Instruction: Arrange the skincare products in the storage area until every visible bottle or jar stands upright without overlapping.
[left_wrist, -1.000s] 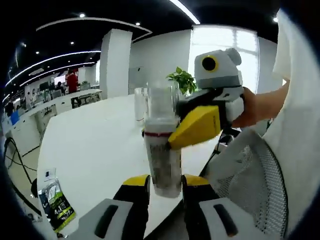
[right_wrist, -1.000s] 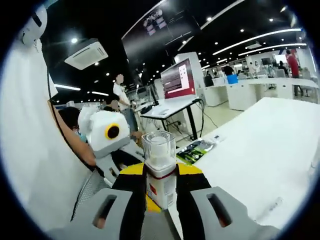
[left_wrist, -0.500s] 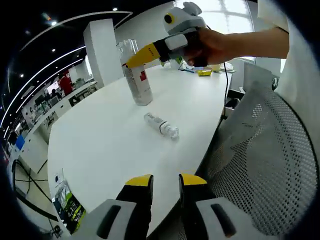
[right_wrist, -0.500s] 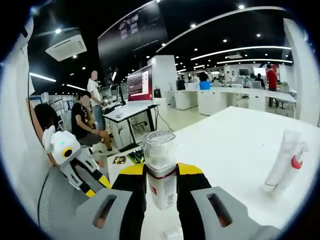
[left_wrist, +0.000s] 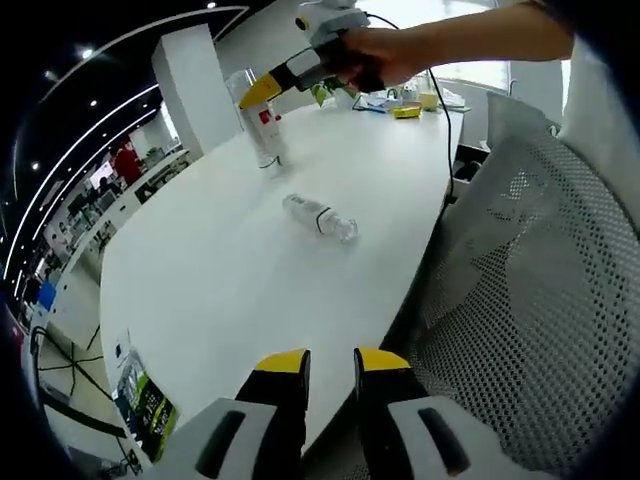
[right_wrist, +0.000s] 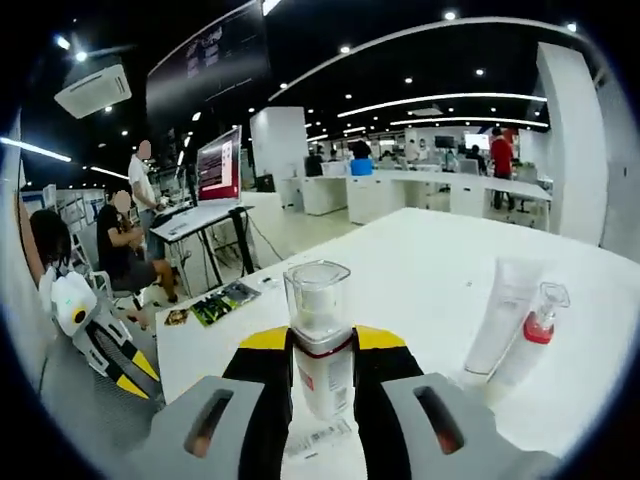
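Left gripper view: my left gripper (left_wrist: 328, 362) hung empty, jaws slightly apart, off the bench (left_wrist: 200, 270) edge; a small bottle (left_wrist: 320, 218) lay flat mid-bench.

Right gripper view: right gripper (right_wrist: 320, 345) clamped on the clear-capped bottle (right_wrist: 320, 335). Best to lower it plumb, clear of the tube (right_wrist: 503, 315) and pump bottle (right_wrist: 532, 340).
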